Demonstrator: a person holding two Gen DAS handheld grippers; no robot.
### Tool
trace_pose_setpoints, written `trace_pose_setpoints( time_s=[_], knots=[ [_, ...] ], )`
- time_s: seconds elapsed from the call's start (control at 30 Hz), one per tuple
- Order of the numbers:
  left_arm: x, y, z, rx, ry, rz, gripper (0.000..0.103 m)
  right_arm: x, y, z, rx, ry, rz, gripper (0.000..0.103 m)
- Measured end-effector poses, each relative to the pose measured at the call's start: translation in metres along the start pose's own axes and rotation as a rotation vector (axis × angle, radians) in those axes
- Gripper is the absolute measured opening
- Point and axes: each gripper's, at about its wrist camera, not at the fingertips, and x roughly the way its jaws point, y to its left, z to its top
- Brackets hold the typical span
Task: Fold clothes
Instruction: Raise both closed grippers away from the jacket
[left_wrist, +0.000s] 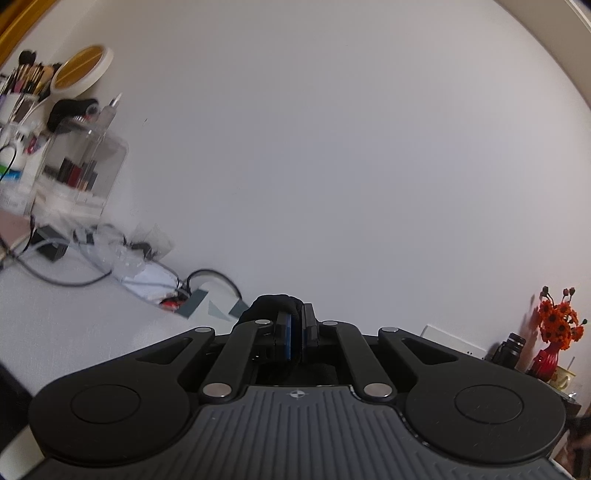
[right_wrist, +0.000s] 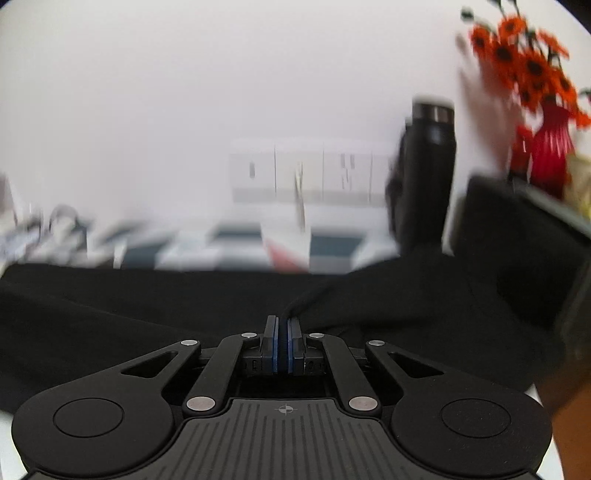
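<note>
**Both grippers pinching black garment; fold in progress, cloth partly lifted**

Black garment (right_wrist: 258, 306): the largest item in view. In the right wrist view it spreads across the white table (left_wrist: 74, 314), its far edge lying along the clutter at the wall. In the left wrist view only a small bunch of it shows, lifted against the bare wall.

Right gripper (right_wrist: 283, 332): jaws pressed together on a raised ridge of the cloth, low over the spread garment.

Left gripper (left_wrist: 295, 328): jaws closed on a bunched edge of the same black cloth, held higher and tilted up toward the wall.

Judgement on the step: this appears to be a carry-over fold. To do it well, both pinches should travel level and together, keeping the held edge taut so the layer lands flat and square. The left grip holds a wad, not a clean edge, so a wrinkle there is likely. The black bottle (right_wrist: 428, 166) and the red vase (right_wrist: 550, 147) stand near the garment's right end; a wide swing could catch them.

Containers: the vase holds orange flowers (right_wrist: 524, 59). A clear organiser (left_wrist: 85, 166) holds small dark items, possibly cosmetics. A white cup (left_wrist: 18, 103) holds brushes. A yellowish cup beside the vase: contents cannot be determined.
</note>
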Motion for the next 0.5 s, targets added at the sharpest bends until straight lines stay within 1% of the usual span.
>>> trace_pose_setpoints(
  time_s=[0.03, 0.07, 0.13, 0.17, 0.23, 0.3, 0.33, 0.37, 0.47, 0.5],
  knots=[
    [-0.002, 0.001, -0.005, -0.009, 0.005, -0.002, 0.005, 0.003, -0.002, -0.010, 0.005, 0.054, -0.004, 0.004],
    [-0.004, 0.003, -0.010, -0.018, 0.009, -0.005, 0.005, 0.001, -0.003, -0.010, 0.017, 0.064, -0.012, 0.006],
    [-0.009, 0.004, -0.017, -0.027, 0.015, -0.007, 0.005, -0.003, -0.006, -0.009, 0.043, 0.068, -0.028, 0.014],
    [-0.011, 0.005, -0.019, -0.028, 0.018, -0.004, 0.005, -0.005, -0.007, -0.008, 0.057, 0.071, -0.037, 0.020],
    [-0.015, 0.007, -0.021, -0.033, 0.025, 0.002, 0.005, -0.014, -0.003, 0.007, 0.056, 0.017, -0.047, 0.026],
    [-0.018, 0.009, -0.022, -0.039, 0.029, 0.008, 0.005, -0.016, 0.004, 0.021, 0.014, -0.020, -0.042, 0.037],
    [-0.019, 0.010, -0.021, -0.040, 0.030, 0.008, 0.005, -0.012, 0.007, 0.026, -0.010, -0.022, -0.041, 0.040],
    [-0.020, 0.010, -0.022, -0.040, 0.030, 0.009, 0.005, -0.006, 0.011, 0.031, -0.034, -0.021, -0.041, 0.047],
    [-0.020, 0.012, -0.022, -0.043, 0.034, 0.018, 0.005, 0.022, 0.009, 0.028, -0.045, 0.054, -0.068, 0.057],
    [-0.020, 0.012, -0.023, -0.044, 0.036, 0.021, 0.005, 0.031, 0.008, 0.026, -0.048, 0.080, -0.078, 0.059]
  ],
)
